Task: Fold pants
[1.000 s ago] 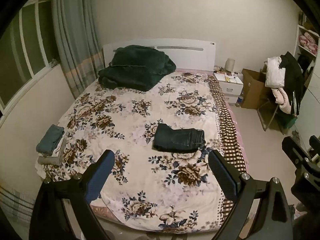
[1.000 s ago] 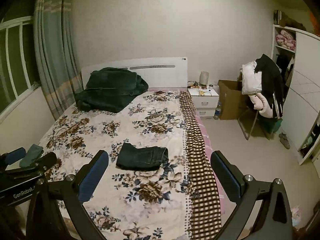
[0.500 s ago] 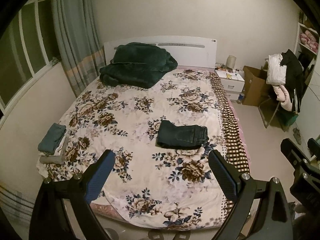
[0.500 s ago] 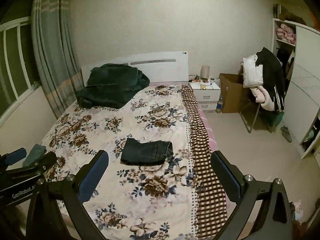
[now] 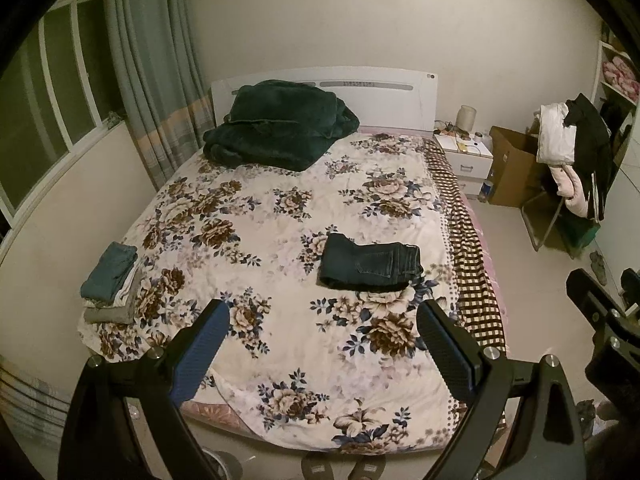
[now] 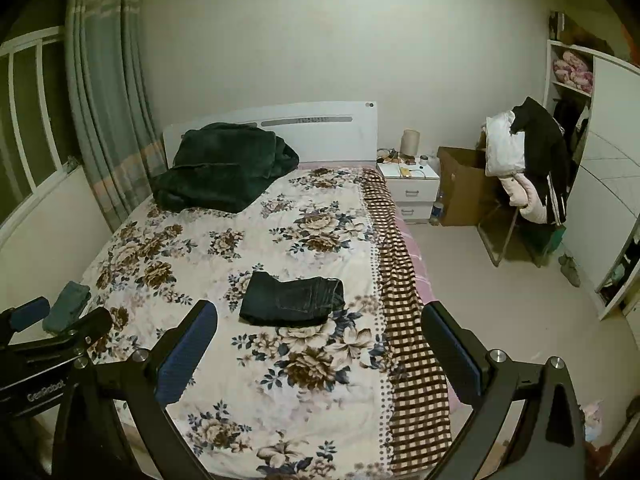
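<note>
A pair of dark jeans (image 5: 370,266) lies folded into a compact rectangle on the floral bedspread (image 5: 280,216), right of the middle; it also shows in the right wrist view (image 6: 294,299). My left gripper (image 5: 324,344) is open and empty, held above the foot of the bed, well short of the jeans. My right gripper (image 6: 320,350) is open and empty, also back from the jeans, to the right of the left one.
A stack of folded clothes (image 5: 114,280) sits at the bed's left edge. A dark green blanket (image 5: 276,130) lies by the headboard. A nightstand (image 5: 466,152), cardboard box (image 5: 514,168) and clothes-laden chair (image 5: 572,172) stand right of the bed. Slippers (image 5: 344,468) lie at the foot.
Both grippers have pulled back and risen from the bed, so more of its foot and the floor shows. The folded jeans have not moved.
</note>
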`<state>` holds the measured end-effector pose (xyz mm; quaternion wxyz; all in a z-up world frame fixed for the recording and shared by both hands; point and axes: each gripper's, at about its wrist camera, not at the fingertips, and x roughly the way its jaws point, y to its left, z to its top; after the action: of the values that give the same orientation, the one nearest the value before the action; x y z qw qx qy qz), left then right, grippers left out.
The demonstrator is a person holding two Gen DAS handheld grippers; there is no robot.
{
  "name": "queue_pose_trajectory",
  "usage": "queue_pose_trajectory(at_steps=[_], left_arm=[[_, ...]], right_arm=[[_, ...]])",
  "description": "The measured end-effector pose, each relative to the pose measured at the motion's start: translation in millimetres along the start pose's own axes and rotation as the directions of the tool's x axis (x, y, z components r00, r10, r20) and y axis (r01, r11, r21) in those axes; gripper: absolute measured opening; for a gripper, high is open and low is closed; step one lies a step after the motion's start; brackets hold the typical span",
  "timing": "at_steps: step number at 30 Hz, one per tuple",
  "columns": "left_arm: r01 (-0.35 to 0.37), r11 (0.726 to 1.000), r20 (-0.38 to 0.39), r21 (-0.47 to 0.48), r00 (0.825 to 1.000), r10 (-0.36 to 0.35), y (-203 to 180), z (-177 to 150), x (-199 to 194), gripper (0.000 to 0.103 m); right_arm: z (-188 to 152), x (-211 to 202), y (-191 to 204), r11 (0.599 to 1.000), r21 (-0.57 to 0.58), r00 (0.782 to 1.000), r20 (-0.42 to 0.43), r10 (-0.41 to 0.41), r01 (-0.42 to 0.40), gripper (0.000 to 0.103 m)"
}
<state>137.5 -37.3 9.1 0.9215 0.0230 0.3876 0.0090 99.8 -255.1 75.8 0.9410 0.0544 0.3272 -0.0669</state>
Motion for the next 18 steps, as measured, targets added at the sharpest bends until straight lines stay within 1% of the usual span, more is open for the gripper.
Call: queue_pose_trajectory(at_steps=[10, 18], left_arm=[[0.001, 1.0, 0.002, 0.001, 1.0, -0.001, -0.1, 0.3, -0.2, 0.096], [0.0, 1.0, 0.008, 0.006, 1.0, 0.0, -2.7, 0.1, -1.2, 0.096]], right_arm=[[-4.6, 5.5, -1.4, 1.0, -0.003, 1.0, -0.021, 0.003, -0.003, 0.103], [-6.7, 6.4, -0.5, 1.0, -0.01, 1.0, -0.017, -0.002, 0.002, 0.103]])
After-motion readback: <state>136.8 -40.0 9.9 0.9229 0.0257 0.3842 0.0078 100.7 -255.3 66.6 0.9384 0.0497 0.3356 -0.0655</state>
